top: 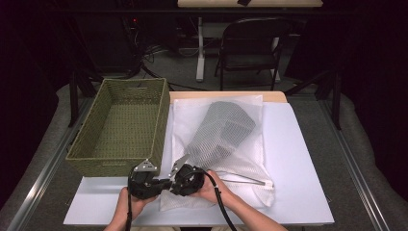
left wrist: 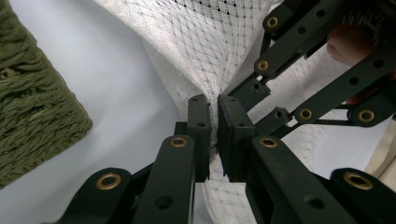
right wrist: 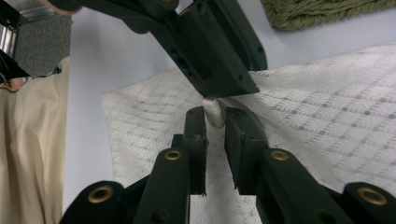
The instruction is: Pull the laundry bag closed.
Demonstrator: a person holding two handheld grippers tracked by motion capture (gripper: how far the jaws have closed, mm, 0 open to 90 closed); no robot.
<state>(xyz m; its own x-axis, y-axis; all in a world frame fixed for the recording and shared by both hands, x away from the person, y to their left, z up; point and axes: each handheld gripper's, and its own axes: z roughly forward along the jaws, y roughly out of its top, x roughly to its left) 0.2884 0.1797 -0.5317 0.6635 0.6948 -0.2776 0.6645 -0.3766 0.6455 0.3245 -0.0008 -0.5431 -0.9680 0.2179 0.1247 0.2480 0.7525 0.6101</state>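
Evidently the work in hand is the zipper of the white mesh laundry bag (top: 219, 144), which lies flat on the pale table (top: 298, 192) just right of the woven green basket (top: 120, 127), with a grey folded garment (top: 223, 127) showing through its netting. Both tongs meet at the bag's near left corner, close to the basket's front corner.

In its own view the left gripper (left wrist: 212, 105) has its jaws drawn nearly together on a pinch of the mesh, which rises to a small peak between the pads; that looks like an anchoring hold. The right gripper (right wrist: 215, 114) points at the same spot from the other side, and in its view a small white zipper pull (right wrist: 214, 112) stands between its fingertips. Its jaws are narrow but a slit of daylight shows on either side of the tab, so I cannot tell whether the pads truly bite yet (the left tool's black jaw hangs right above and shades the spot).

I judge this as the grasp-the-pull step, with the zip not yet run. Next the right jaws should seat firmly on the tab, then draw it along the bag's near edge while the left holds the cloth taut.
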